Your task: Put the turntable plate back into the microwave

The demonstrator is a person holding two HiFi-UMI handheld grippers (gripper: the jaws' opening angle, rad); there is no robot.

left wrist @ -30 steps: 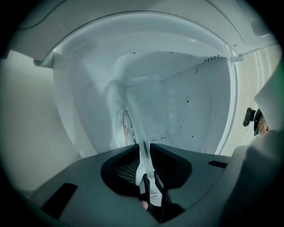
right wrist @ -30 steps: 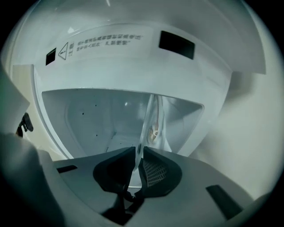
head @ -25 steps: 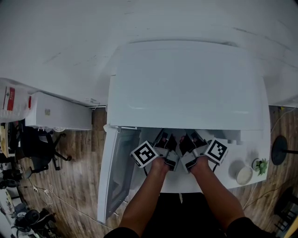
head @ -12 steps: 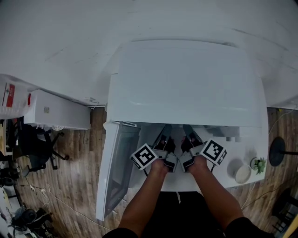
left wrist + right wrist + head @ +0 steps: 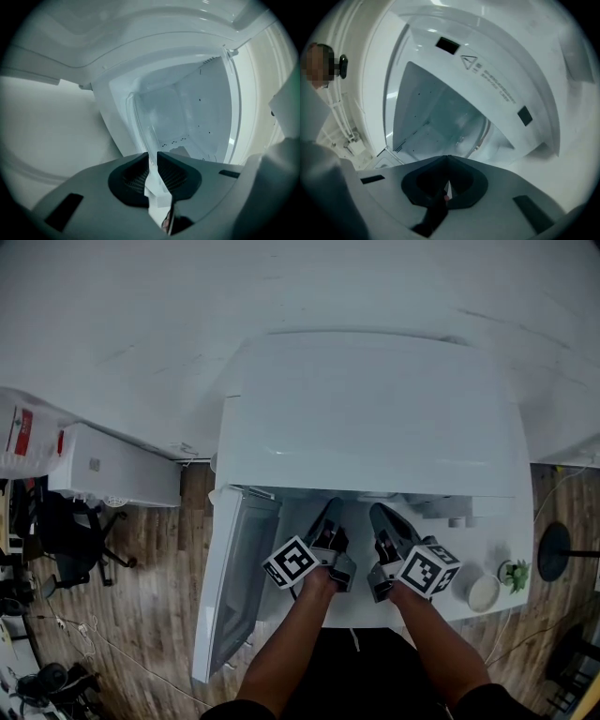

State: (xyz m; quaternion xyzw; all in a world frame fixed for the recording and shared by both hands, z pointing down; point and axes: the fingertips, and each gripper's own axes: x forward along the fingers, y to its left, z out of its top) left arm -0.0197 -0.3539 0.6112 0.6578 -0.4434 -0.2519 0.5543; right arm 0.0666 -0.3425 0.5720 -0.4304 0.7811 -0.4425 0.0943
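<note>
Plate held at the microwave mouth
Door hangs open at left. The left hand-held gripper, its jaws just closing, is clamped on the rim of the glass plate, which reaches into the cavity. The right hand-held gripper is just beside it, jaws together.

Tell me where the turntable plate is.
In the left gripper view, the turntable plate stands edge-on, clamped between the left gripper's jaws, before the open microwave.

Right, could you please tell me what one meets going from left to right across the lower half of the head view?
Going across: office chair → open microwave door → left gripper → right gripper → white bowl → small plant → black round stand base.
</note>
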